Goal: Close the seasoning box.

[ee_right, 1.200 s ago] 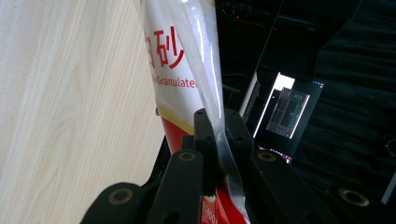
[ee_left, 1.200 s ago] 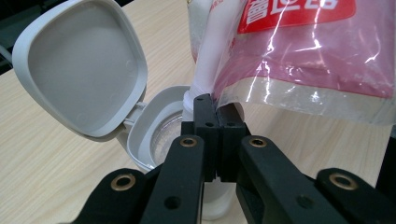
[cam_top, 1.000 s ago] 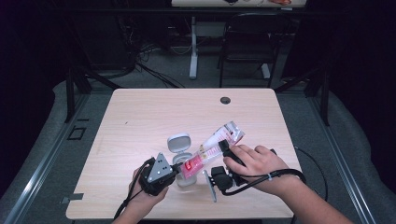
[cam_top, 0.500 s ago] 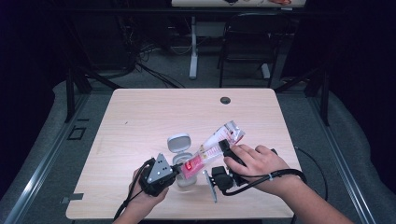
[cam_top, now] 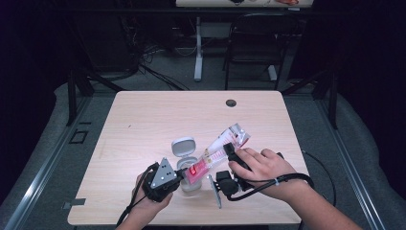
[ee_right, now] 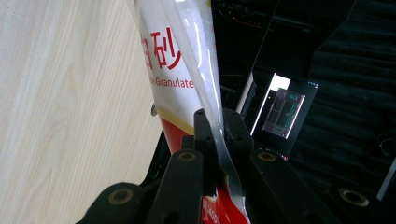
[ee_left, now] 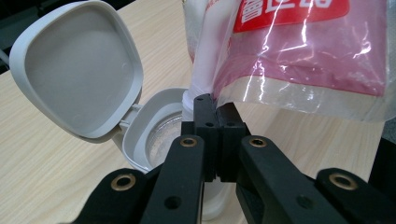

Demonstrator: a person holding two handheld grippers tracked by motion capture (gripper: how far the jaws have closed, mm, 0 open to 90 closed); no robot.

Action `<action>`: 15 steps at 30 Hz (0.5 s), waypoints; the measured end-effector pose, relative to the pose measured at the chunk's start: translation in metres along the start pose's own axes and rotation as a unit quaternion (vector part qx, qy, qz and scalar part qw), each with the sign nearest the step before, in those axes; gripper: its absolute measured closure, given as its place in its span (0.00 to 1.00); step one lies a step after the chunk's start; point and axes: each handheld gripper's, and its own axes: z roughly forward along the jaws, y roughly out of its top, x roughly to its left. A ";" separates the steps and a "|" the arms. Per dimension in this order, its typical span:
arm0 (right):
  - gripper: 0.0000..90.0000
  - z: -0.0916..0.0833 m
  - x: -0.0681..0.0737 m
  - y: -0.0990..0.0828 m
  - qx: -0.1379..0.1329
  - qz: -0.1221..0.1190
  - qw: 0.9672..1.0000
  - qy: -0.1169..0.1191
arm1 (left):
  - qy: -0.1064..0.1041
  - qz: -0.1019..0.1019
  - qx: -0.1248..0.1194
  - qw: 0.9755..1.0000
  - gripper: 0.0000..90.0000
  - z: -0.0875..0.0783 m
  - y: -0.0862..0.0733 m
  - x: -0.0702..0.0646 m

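Room: dark, floor w/ cables, chair [cam_top: 249,43] and desk legs behind table.
Table [cam_top: 143,124]: light wood, rounded corners; small dark grommet [cam_top: 231,103] near far edge, well apart from jar.
Landmark: jar [cam_top: 187,168], white, near front edge of table, roughly mid-width.
Jar detail: hinged lid [ee_left: 77,65] flipped open, standing up on far-left side of jar in left gripper view; inside of lid pale grey; mouth of jar [ee_left: 161,135] open, clear inner wall seen.
Bag [cam_top: 218,151]: clear plastic sugar bag, red and white print, white granules inside; tilted, low end over jar mouth, high end up and to the right of jar.
Bag low end: in left gripper view bag [ee_left: 299,51] hangs just above and right of jar rim; corner comes down to jaw tips.
Left gripper [cam_top: 179,178]: just left of jar, held in left hand [cam_top: 146,203]; jaws closed tight, tips [ee_left: 211,109] meet at bag's low corner, pinching film there.
Right gripper [cam_top: 232,152]: right of jar, under right hand [cam_top: 261,167]; jaws nearly closed, clamped on edge of bag [ee_right: 184,70], film running between tips [ee_right: 215,122].
Cables: black, trail from both grippers toward front edge of table.
Contents of jar: can't tell level.
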 end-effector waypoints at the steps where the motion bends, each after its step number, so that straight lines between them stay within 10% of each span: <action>1: 0.96 0.000 0.000 0.000 0.000 0.000 1.000 0.000 | 0.000 -0.001 0.000 1.000 1.00 0.000 0.000 0.000; 15: 0.96 -0.001 -0.003 0.000 0.001 -0.004 1.000 -0.002 | -0.001 -0.002 -0.003 1.000 1.00 -0.001 0.000 -0.001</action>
